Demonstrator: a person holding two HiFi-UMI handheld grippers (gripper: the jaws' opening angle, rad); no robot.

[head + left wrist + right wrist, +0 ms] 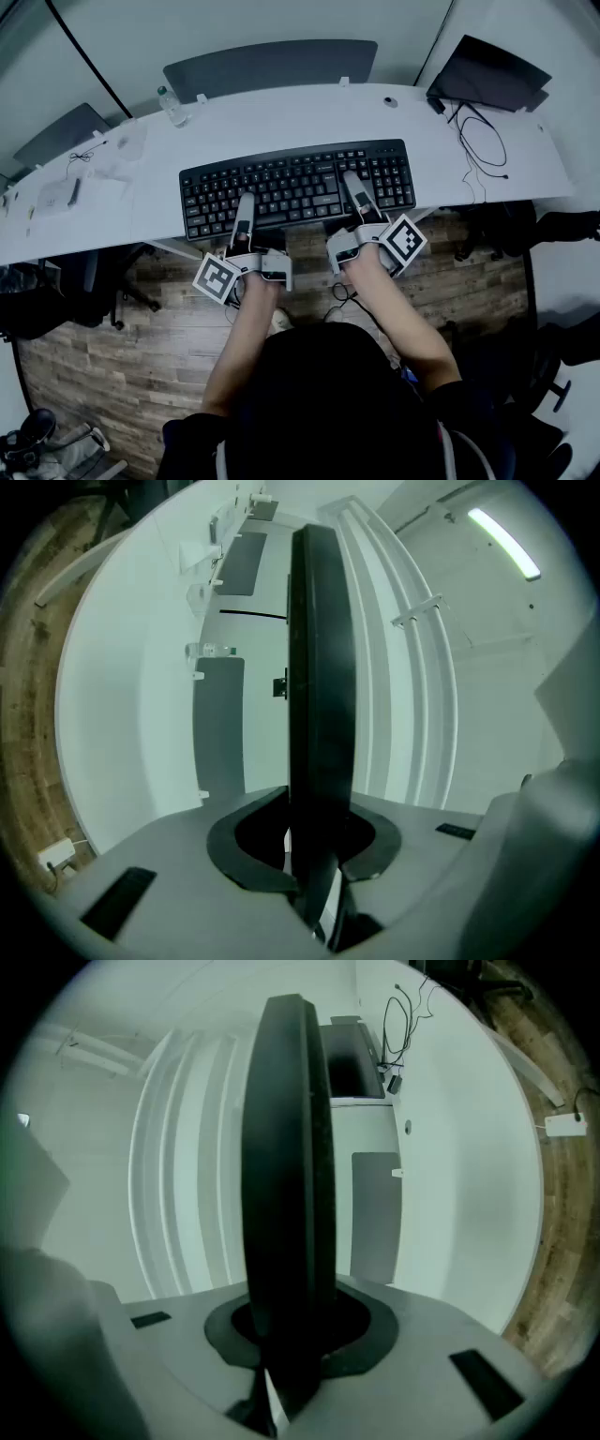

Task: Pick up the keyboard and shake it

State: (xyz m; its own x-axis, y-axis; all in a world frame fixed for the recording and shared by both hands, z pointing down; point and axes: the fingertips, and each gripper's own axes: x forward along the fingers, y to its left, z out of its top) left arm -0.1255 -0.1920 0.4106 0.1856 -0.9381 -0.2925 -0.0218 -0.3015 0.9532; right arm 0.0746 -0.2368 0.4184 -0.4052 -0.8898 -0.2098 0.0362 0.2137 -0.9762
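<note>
The black keyboard lies lengthwise over the white desk, and its near edge hangs past the desk's front edge. My left gripper is shut on the keyboard's near edge left of the middle. My right gripper is shut on the same edge right of the middle. In the left gripper view the keyboard shows edge-on as a dark slab running out from the left gripper. In the right gripper view the keyboard stands the same way out of the right gripper.
A small bottle stands at the desk's back left, with papers and a dark device further left. A dark laptop and looped cables lie at the back right. A grey panel runs behind the desk. Wooden floor lies below me.
</note>
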